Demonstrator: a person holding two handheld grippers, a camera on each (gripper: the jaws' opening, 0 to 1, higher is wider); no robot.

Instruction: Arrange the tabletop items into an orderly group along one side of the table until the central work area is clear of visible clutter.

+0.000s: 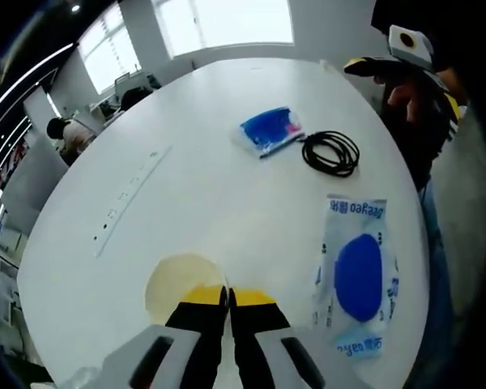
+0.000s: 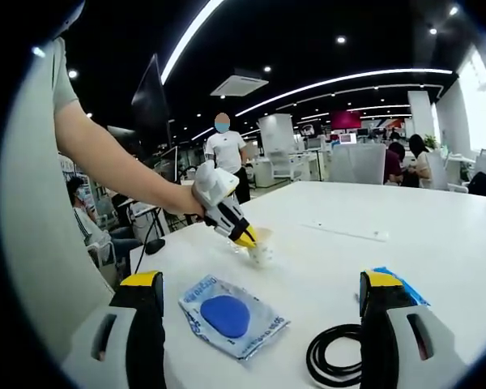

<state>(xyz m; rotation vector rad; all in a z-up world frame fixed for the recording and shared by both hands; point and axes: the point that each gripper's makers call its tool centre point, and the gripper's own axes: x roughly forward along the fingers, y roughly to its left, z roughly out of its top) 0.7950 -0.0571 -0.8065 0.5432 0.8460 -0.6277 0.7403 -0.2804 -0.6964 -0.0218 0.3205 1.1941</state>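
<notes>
Tabletop clutter is spread loosely over the white table point(image 1: 227, 211): a clear packet with a blue oval point(image 1: 357, 275) near your edge, a coiled black cable point(image 1: 331, 152) further in, and a blue pouch point(image 1: 269, 130) just beside the cable. A long white strip point(image 1: 130, 198) lies apart on the other side.

Your left gripper point(image 1: 227, 304) has its jaws pressed together, apparently pinching a pale, cream-coloured item point(image 1: 178, 288) at the table's near edge. In the right gripper view that same gripper point(image 2: 247, 237) holds something pale and crumpled point(image 2: 261, 254) just above or on the surface; you cannot tell what it is, nor whether it touches the table.

Your right gripper point(image 2: 259, 324) hovers with jaws wide apart, the packet point(image 2: 231, 316) and cable point(image 2: 340, 356) between and below them, neither grasped.

You seem early in the gathering: one piece in hand, the rest unsorted. Next you likely need to set the pale item along one edge, then close the right jaws on the packet or cable.

The cable's lower loop is cut off in the right gripper view, and the packet's lettering is unreadable.
</notes>
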